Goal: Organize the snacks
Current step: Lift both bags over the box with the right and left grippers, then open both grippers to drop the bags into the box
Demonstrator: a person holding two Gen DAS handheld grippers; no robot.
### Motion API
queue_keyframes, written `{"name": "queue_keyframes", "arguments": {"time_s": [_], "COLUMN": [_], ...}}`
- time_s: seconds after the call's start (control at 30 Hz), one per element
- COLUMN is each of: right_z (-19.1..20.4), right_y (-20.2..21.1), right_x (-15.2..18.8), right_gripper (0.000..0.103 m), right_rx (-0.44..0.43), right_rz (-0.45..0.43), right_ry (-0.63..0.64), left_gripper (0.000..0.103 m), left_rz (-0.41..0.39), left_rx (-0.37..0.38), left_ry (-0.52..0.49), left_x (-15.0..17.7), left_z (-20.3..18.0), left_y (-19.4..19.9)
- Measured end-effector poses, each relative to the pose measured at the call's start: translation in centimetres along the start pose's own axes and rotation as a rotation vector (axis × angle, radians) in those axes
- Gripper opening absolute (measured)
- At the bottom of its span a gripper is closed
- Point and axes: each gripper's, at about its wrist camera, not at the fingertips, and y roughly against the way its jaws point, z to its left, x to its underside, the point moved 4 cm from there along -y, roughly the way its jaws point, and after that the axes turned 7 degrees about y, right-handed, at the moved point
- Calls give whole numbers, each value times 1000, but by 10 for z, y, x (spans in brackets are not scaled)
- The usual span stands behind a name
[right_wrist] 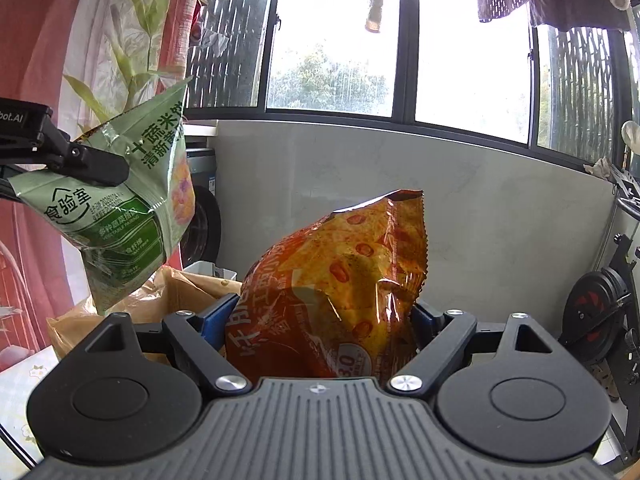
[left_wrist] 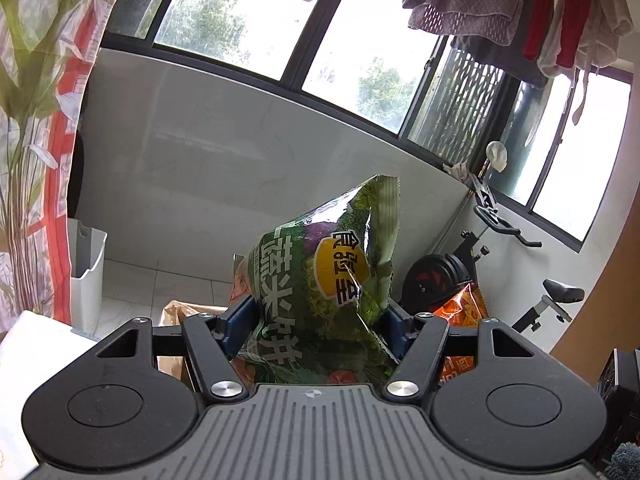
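My left gripper point(left_wrist: 318, 328) is shut on a green snack bag point(left_wrist: 320, 280) and holds it upright in the air. The same green bag point(right_wrist: 132, 200) shows at the left of the right wrist view, hanging from the left gripper's fingers point(right_wrist: 96, 168) above an open brown paper bag point(right_wrist: 160, 304). My right gripper point(right_wrist: 320, 320) is shut on an orange snack bag point(right_wrist: 344, 280), held upright to the right of the paper bag. The orange bag point(left_wrist: 466, 308) also peeks out at the right in the left wrist view.
A brown paper bag point(left_wrist: 176, 312) sits low left of the green bag. A white bin point(left_wrist: 86, 276) stands by the floral curtain point(left_wrist: 36, 140). An exercise bike point(left_wrist: 460, 268) stands at the right under the windows. Laundry point(left_wrist: 500, 8) hangs overhead.
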Motion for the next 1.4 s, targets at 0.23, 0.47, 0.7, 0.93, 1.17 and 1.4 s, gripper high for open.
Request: {"name": "queue_keyframes", "arguments": {"time_s": [0.23,0.47,0.7,0.93,1.17,1.4], "right_z": [6,12,6,1,6,1], "right_y": [-42,-58,-36,10,40,43], "right_x": [22,34,30,29,32,33], "right_gripper": [86,94,97,97,97,97], "right_rx": [-42,-93,-87,-97,-98,-88], "right_rz": [109,195,165,117,98,99], "right_ry": [-11,-22,-89,-172,-190,-215], "left_gripper": [71,92,92,93,80,53], "left_rz": [96,106,52,-5,8,135], "left_rx": [-38,-100,-132,-133,-114,-126], "left_ry": [38,-6,-84,-103,-118,-118], "left_x": [21,26,19,10,2,13], "left_z": [19,27,13,-3,-11,-6], "left_y": [-40,-39,-24,12,11,-42]}}
